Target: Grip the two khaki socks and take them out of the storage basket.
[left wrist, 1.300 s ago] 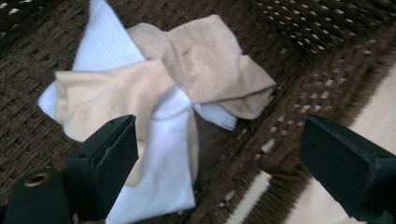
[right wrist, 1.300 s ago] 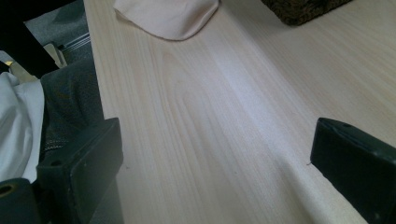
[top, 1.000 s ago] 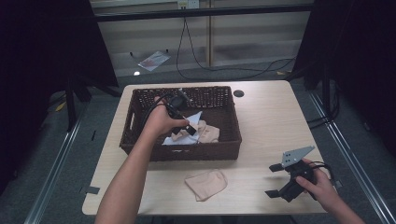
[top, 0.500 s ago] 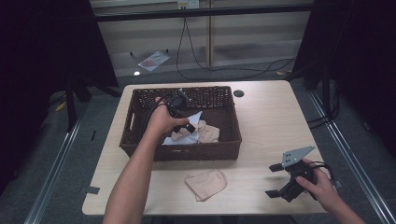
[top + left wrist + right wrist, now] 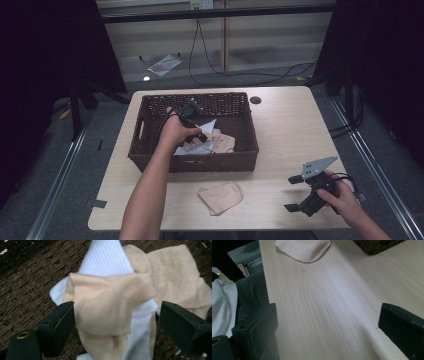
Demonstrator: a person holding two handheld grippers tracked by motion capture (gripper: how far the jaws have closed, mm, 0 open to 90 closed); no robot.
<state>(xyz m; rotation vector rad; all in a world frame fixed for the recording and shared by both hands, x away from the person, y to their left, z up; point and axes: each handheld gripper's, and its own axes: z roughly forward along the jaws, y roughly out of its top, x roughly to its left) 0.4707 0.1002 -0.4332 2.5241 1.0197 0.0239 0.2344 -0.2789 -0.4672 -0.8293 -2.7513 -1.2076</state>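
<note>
A dark wicker basket (image 5: 195, 162) stands on the left half of the pale wooden table (image 5: 290, 130). Inside lie a white sock (image 5: 207, 127) (image 5: 107, 257) and beige socks (image 5: 224, 142) (image 5: 107, 307) in a heap. My left gripper (image 5: 201, 136) (image 5: 115, 315) reaches down into the basket. Its jaws stand wide apart and have just been opening a little, with a folded beige sock between them, unpressed. A second beige sock (image 5: 175, 275) lies behind it. My right gripper (image 5: 293, 194) (image 5: 327, 315) rests open over bare table at the front right. Another beige sock (image 5: 220, 197) (image 5: 304, 248) lies on the table in front of the basket.
A round black grommet (image 5: 255, 100) sits in the table's far side. Cables (image 5: 240, 75) run over the floor behind. The table's front edge (image 5: 265, 290) is close to my right gripper, with the person's lap beyond it.
My left hand has sunk a little deeper into the basket toward the sock heap. The right hand and the sock on the table have not moved.
</note>
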